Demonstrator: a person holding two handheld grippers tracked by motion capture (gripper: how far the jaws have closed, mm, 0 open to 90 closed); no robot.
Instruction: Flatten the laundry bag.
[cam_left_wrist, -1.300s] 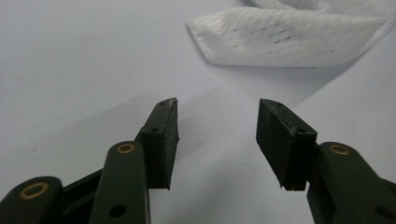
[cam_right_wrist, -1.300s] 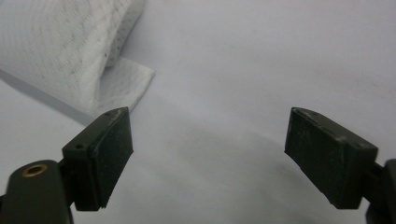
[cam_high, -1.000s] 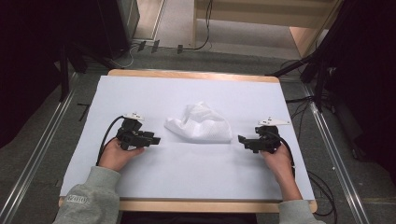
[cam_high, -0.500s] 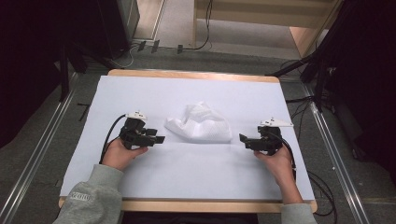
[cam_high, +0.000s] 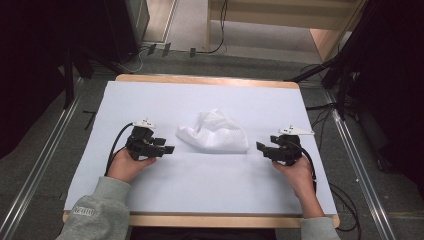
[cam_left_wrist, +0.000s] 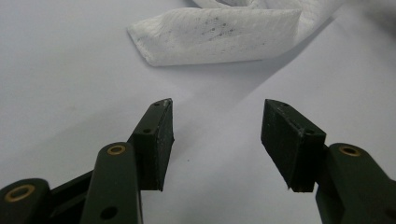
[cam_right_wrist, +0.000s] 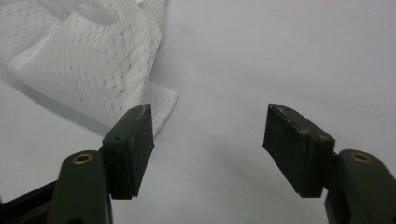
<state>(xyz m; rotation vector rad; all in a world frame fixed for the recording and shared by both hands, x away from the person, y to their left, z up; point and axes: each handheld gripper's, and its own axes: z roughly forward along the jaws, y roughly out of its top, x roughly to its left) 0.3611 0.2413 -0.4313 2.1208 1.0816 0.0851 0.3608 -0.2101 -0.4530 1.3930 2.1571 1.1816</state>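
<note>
Dark floor and black stands ring a wooden bench (cam_high: 210, 80) covered by a pale sheet (cam_high: 210, 190), and a crumpled white mesh cloth (cam_high: 214, 132) lies a little behind the middle of that sheet. It sits between the two hands, its long axis running roughly across the bench from one gripper toward the other.

From the high view, the left gripper (cam_high: 169, 149) points rightward at the cloth's near-left corner and looks a shade closer to it than the right gripper (cam_high: 260, 147), which points leftward at the near-right corner. Both rest low by the sheet, apart from the cloth.

Through the left gripper view, the fingers (cam_left_wrist: 159, 140) stand well apart with nothing between them; they have just been opening. A folded edge of the cloth (cam_left_wrist: 219, 35) lies straight ahead, slightly left of centre, with bare sheet in between.

Through the right gripper view, the fingers (cam_right_wrist: 133, 147) are also spread and empty, though they have just been closing somewhat. One corner of the cloth (cam_right_wrist: 161, 107) lies just past the left-hand finger, off to that side and not in the gap.

My judgement: each hand needs a short push inward along the cloth's long axis, the right one shifting sideways so the corner falls in the gap
</note>
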